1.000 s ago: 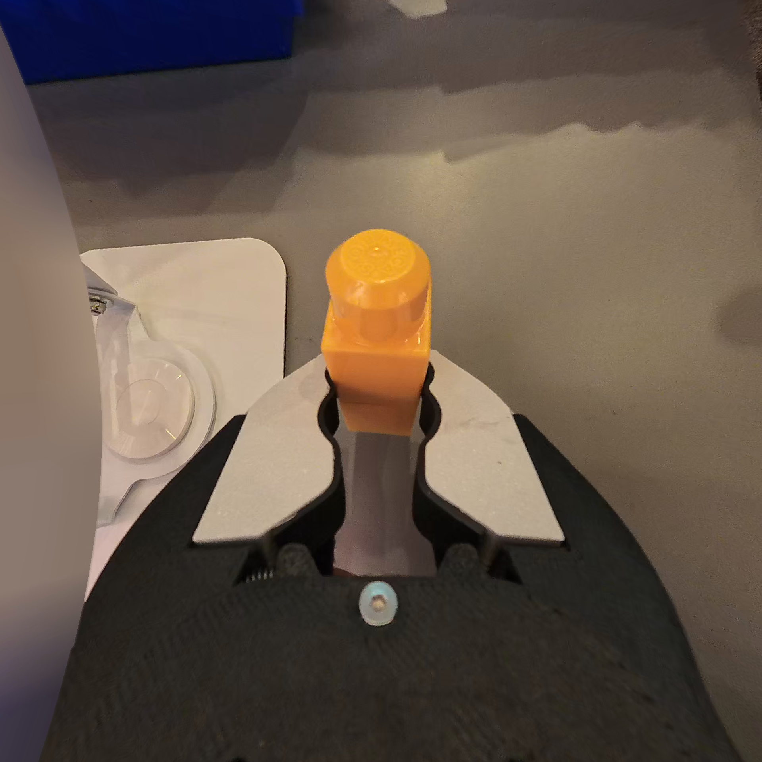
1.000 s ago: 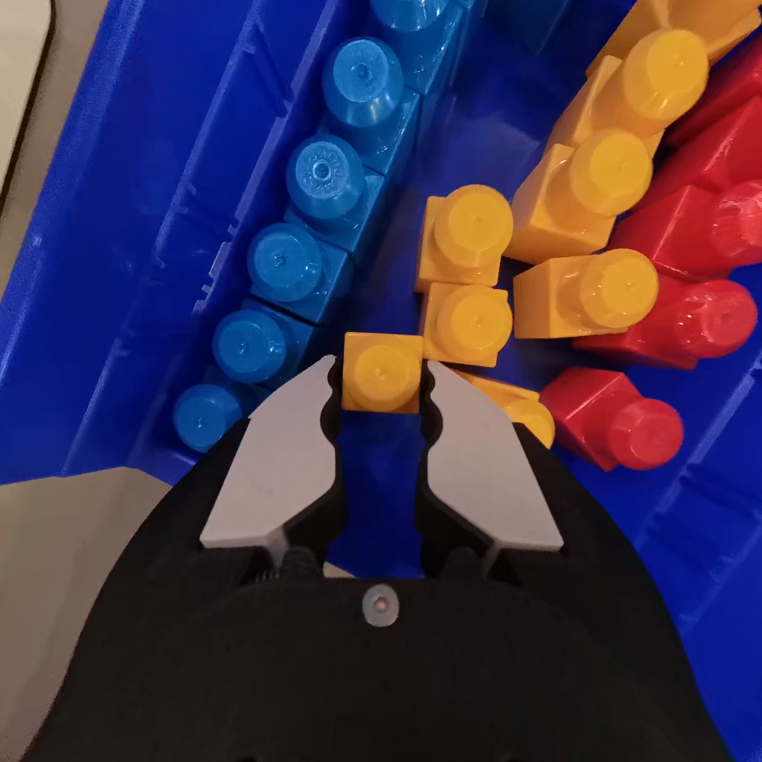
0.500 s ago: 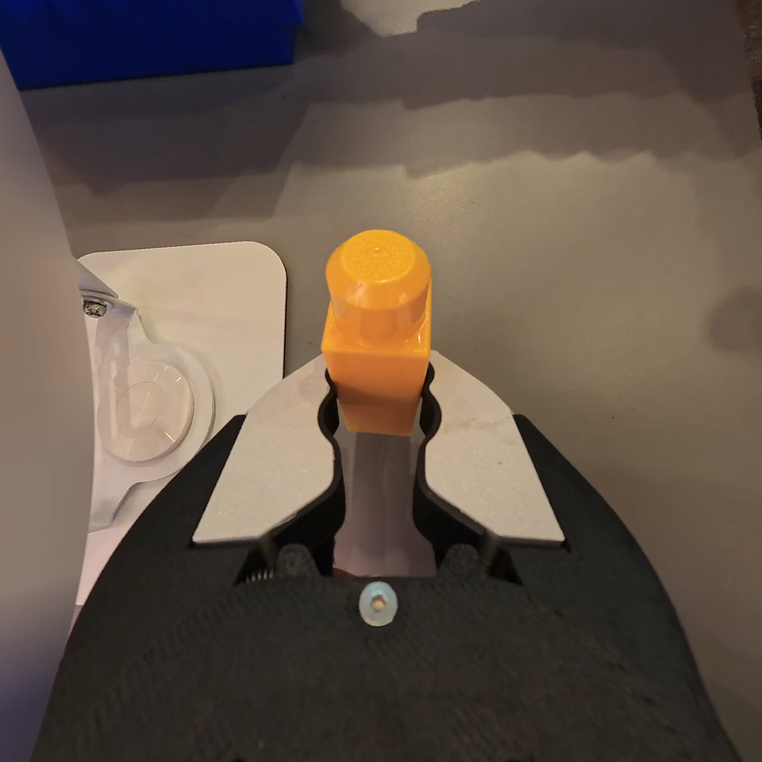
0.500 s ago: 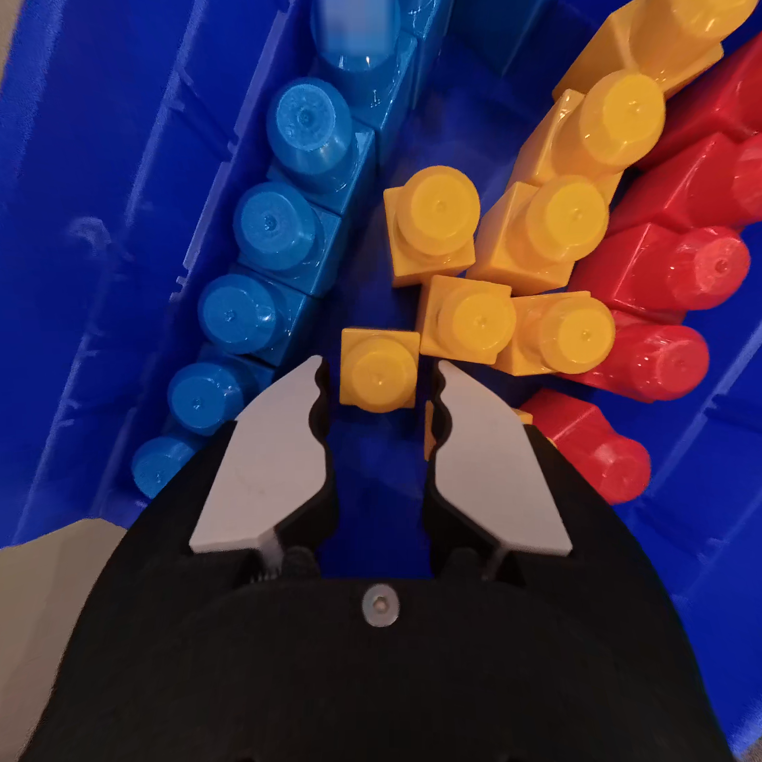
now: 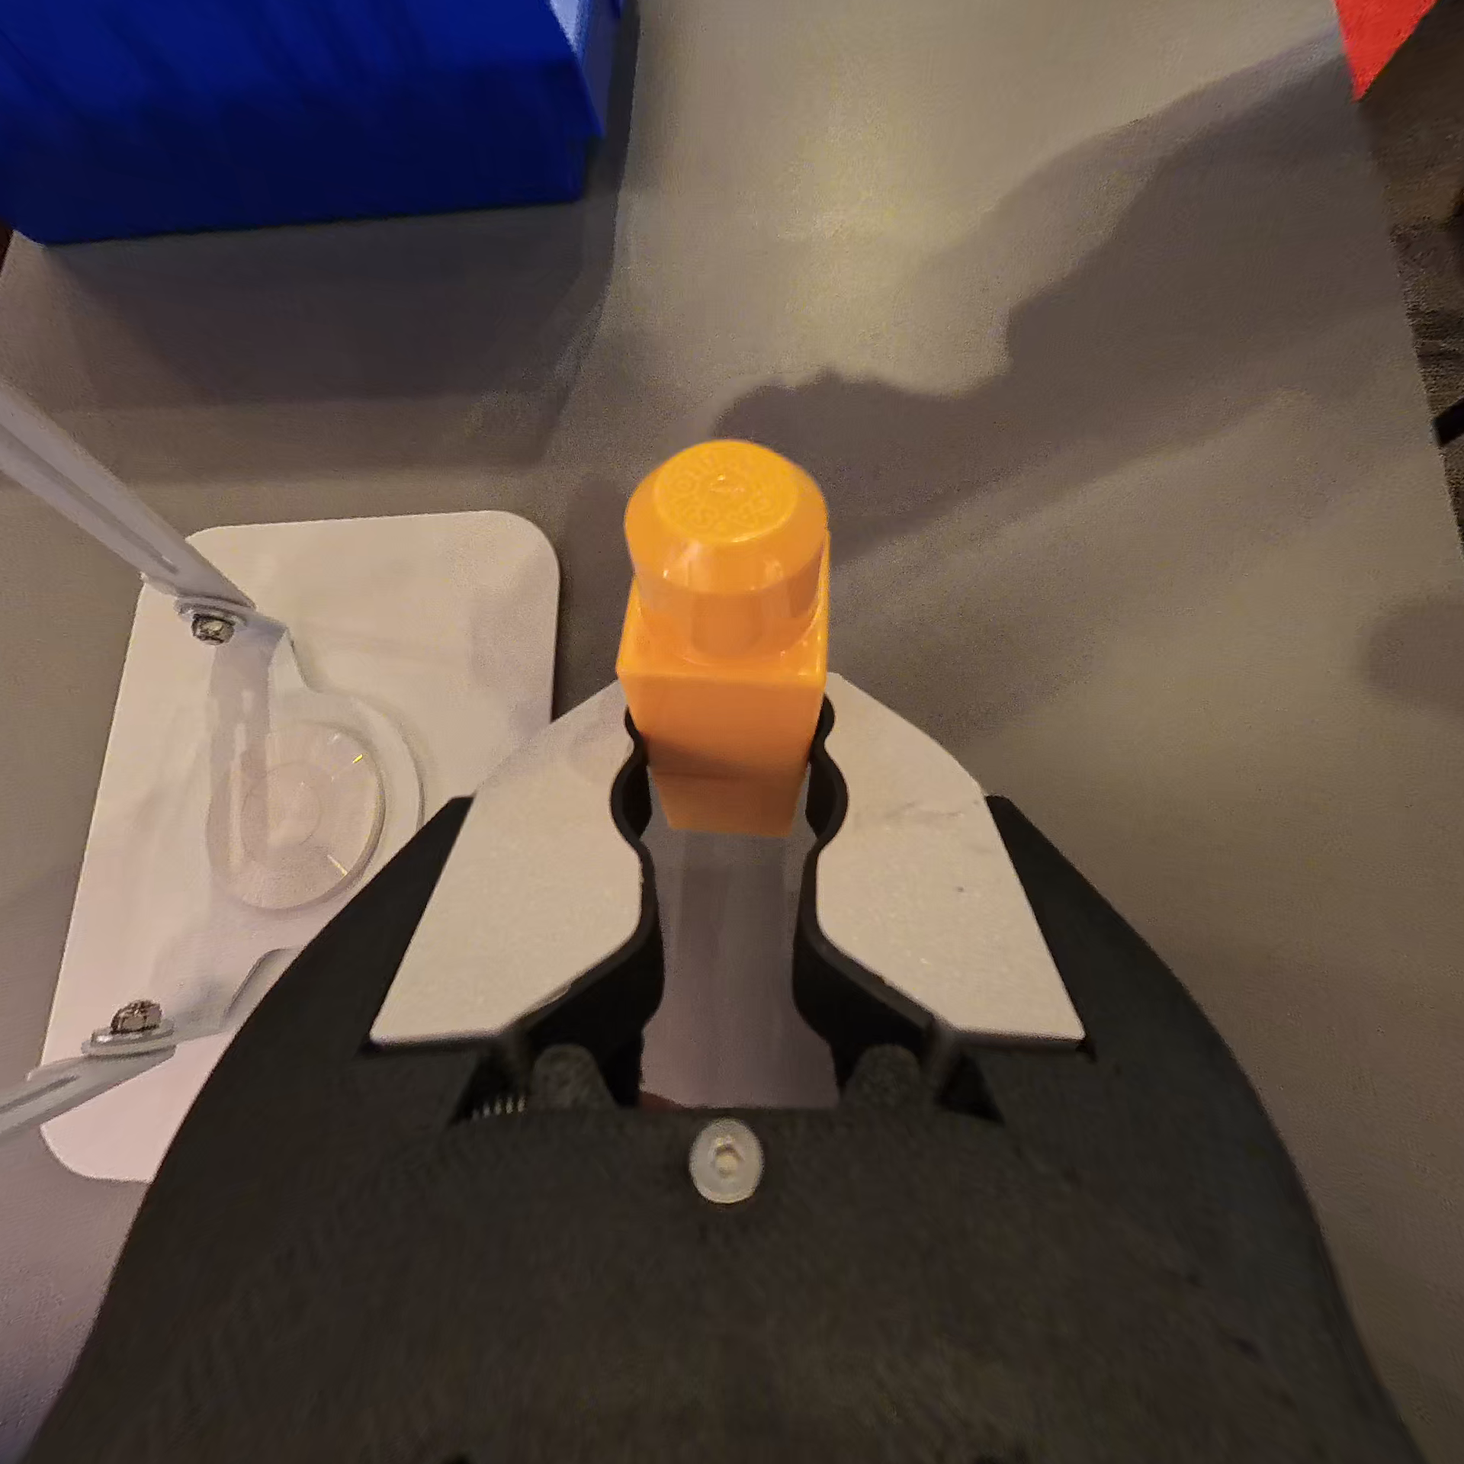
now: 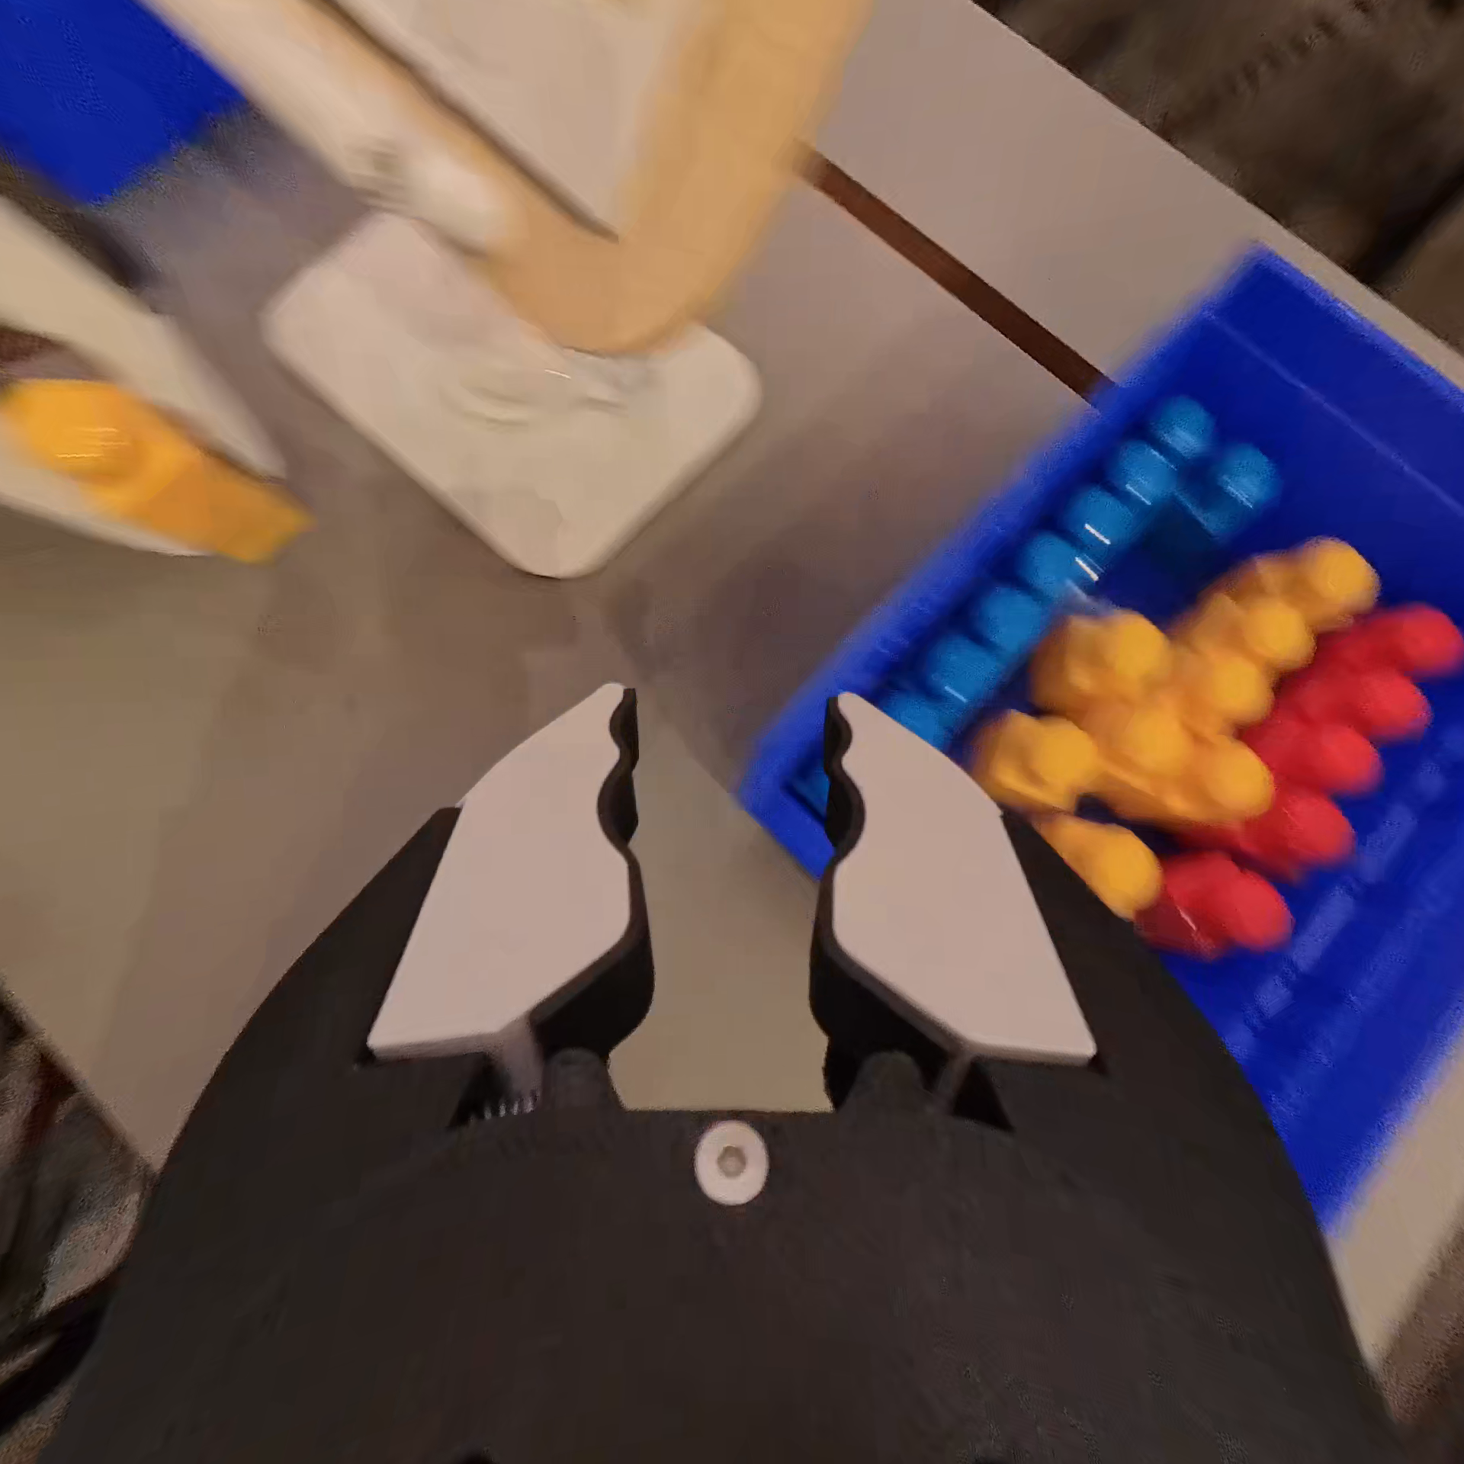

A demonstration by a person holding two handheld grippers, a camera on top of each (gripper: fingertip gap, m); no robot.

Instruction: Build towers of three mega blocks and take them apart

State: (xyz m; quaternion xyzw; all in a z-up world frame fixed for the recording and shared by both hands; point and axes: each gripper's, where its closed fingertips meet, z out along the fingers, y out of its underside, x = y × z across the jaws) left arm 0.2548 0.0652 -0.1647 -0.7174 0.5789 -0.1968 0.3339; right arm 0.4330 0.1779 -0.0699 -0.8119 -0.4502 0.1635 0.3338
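Observation:
My left gripper [image 5: 727, 713] is shut on an orange mega block [image 5: 725, 634], stud pointing away, and holds it above the grey table [image 5: 1030, 396]. A seam low on the block suggests a second orange block under it. The same block shows blurred at the far left of the right wrist view [image 6: 150, 467]. My right gripper [image 6: 729, 713] is open with nothing between its fingers, over the bare table left of the blue bin [image 6: 1283, 372]. The bin holds rows of blue blocks [image 6: 1054, 570], yellow blocks [image 6: 1149, 713] and red blocks [image 6: 1331, 752].
A white base plate with a clear suction mount and metal struts [image 5: 317, 713] lies left of the left gripper; it also shows in the right wrist view [image 6: 515, 420]. A blue bin [image 5: 293, 111] stands at the back left. A red corner [image 5: 1386, 40] shows at top right. One gripper's finger ends stand about 25 cm off the other's.
My right gripper opened and let go of a yellow block in the bin, then drew back out and left over the table. The left gripper kept its hold and hardly moved.

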